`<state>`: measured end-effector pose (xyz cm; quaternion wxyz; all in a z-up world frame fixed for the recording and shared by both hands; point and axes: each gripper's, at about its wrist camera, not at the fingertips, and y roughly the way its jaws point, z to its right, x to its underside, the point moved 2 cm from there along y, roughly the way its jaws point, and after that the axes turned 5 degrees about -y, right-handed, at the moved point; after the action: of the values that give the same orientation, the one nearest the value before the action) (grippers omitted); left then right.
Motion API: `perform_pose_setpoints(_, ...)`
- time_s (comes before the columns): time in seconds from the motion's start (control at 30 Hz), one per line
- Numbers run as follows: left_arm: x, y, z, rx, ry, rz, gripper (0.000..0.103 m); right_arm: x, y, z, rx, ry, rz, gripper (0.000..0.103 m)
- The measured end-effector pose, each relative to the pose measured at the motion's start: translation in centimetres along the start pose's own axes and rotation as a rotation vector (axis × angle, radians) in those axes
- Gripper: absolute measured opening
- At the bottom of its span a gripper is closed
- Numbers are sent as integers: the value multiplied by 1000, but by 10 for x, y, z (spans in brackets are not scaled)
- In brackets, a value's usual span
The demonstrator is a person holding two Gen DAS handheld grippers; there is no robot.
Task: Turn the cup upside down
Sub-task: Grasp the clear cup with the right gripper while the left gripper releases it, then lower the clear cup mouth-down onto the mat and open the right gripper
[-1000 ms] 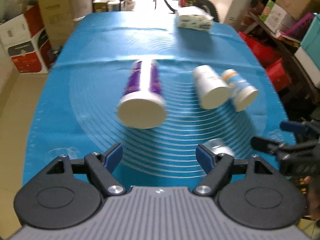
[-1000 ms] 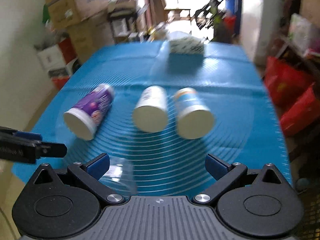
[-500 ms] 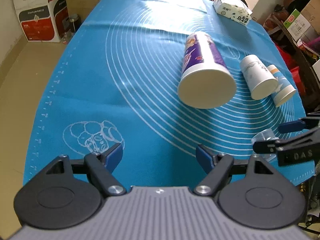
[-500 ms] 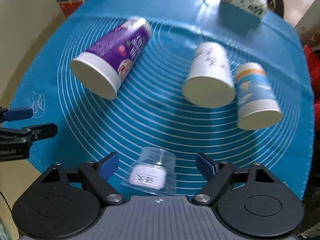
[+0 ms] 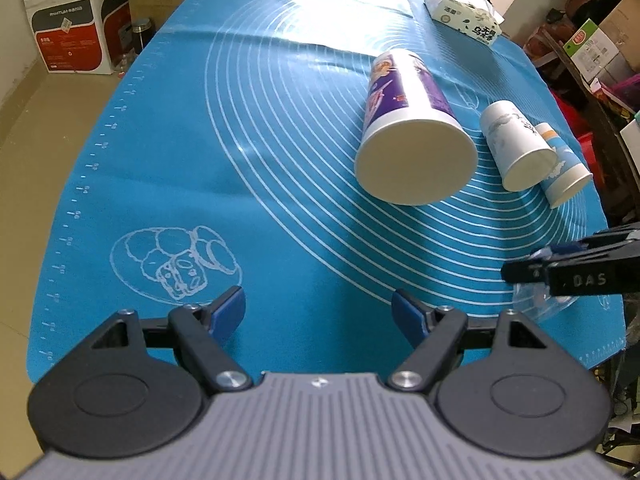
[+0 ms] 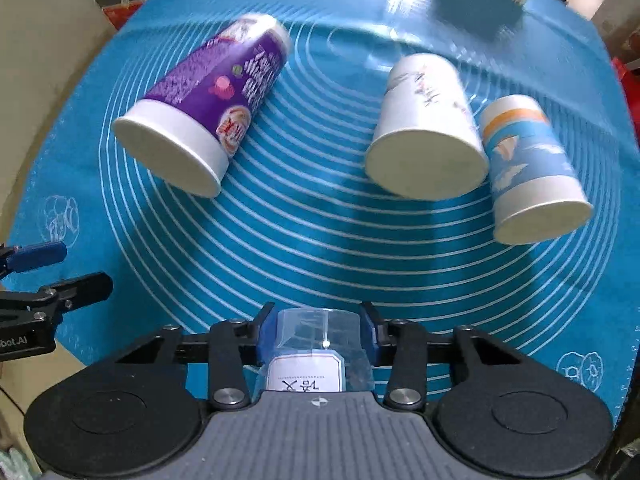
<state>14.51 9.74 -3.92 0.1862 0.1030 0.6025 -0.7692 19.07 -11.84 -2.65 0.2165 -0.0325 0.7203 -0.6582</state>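
Note:
A small clear plastic cup (image 6: 316,344) with a white label sits between the blue pads of my right gripper (image 6: 316,338), which is shut on it near the front edge of the blue mat (image 6: 320,248). In the left wrist view the cup (image 5: 540,300) shows under the right gripper (image 5: 560,270) at the mat's right edge. My left gripper (image 5: 318,308) is open and empty over the mat's front left part. It also shows in the right wrist view (image 6: 48,272).
A purple paper cup (image 6: 208,100), a white paper cup (image 6: 424,128) and a blue-and-white paper cup (image 6: 528,172) lie on their sides mid-mat. A tissue pack (image 5: 464,20) sits at the far end. Cardboard boxes (image 5: 68,24) stand on the floor at left.
My right gripper moved down and forward around the clear cup and its jaws closed on it. My left gripper moved a little closer to the mat and stayed open.

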Motion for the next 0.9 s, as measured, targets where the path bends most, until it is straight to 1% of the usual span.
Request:
perform_pose_setpoints(0.13, 2, 4, 8, 4, 16, 0, 80, 11, -5, 13, 7, 49, 52, 40)
perform_pose_setpoints(0.2, 2, 4, 11, 10, 14, 3, 80, 14, -10, 17, 10, 48, 110, 40)
perform_pose_setpoints(0.23, 2, 4, 13, 13, 13, 8, 80, 11, -15, 18, 27, 44, 144, 40)
perform_pose_setpoints(0.37, 3, 2, 21, 12, 24, 35, 80, 19, -42, 24, 127, 27, 332, 40)
perform_pose_setpoints(0.43, 4, -1, 25, 10, 29, 58, 80, 29, -43, 25, 191, 4, 461, 40)
perform_pose_setpoints(0.5, 6, -3, 28, 8, 35, 79, 80, 41, -41, 29, 242, 3, 538, 40)
perform_pose_setpoints(0.53, 7, -3, 31, 8, 37, 89, 80, 50, -38, 32, 254, 10, 589, 40)
perform_pose_setpoints(0.6, 9, -4, 35, 8, 42, 105, 80, 70, -34, 40, 233, 34, 675, 40)
perform_pose_setpoints(0.63, 10, -5, 38, 7, 47, 113, 80, 77, -31, 43, 231, 47, 693, 40)
perform_pose_setpoints(0.7, 13, -5, 44, 7, 60, 126, 80, 90, -24, 50, 200, 73, 700, 41)
perform_pose_setpoints(0.73, 14, -4, 48, 7, 68, 133, 80, 98, -25, 52, 190, 74, 733, 40)
perform_pose_setpoints(0.77, 15, -4, 50, 6, 75, 139, 80, 103, -23, 52, 186, 68, 748, 40)
perform_pose_setpoints(0.9, 22, -5, 60, 5, 105, 170, 80, 119, -23, 52, 181, 51, 780, 40)
